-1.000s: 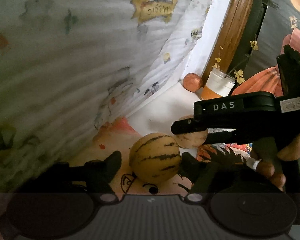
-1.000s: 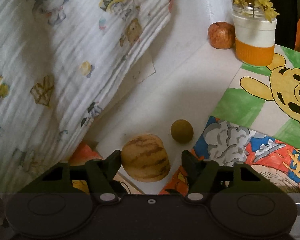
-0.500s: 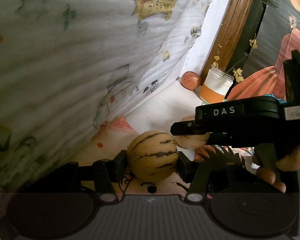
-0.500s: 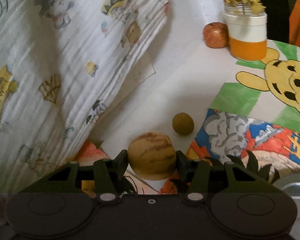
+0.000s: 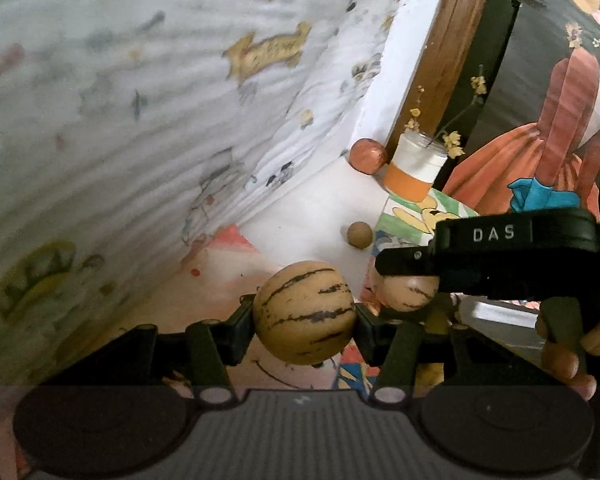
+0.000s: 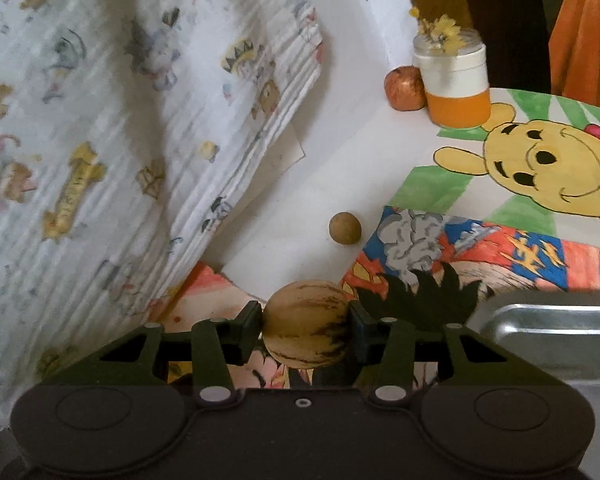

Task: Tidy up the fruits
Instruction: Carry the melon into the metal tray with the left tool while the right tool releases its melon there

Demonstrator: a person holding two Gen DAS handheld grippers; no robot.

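My left gripper (image 5: 305,316) is shut on a round yellow melon with dark stripes (image 5: 304,312) and holds it above the table. My right gripper (image 6: 305,330) is shut on a second striped melon (image 6: 306,324); it also shows in the left wrist view (image 5: 408,292), clamped by the black right gripper body (image 5: 500,256). A small brown round fruit (image 6: 345,228) lies on the white table, ahead of both grippers. A reddish apple-like fruit (image 6: 404,88) sits at the back beside a jar.
A white-and-orange jar (image 6: 454,88) with yellow flowers stands at the back. A printed white cloth (image 6: 120,140) hangs along the left. Cartoon drawings (image 6: 540,184) cover the table's right side. A metal tray rim (image 6: 548,320) lies at the lower right.
Both grippers closed on their melons and lifted them off the table. The small brown fruit now shows in the left wrist view.
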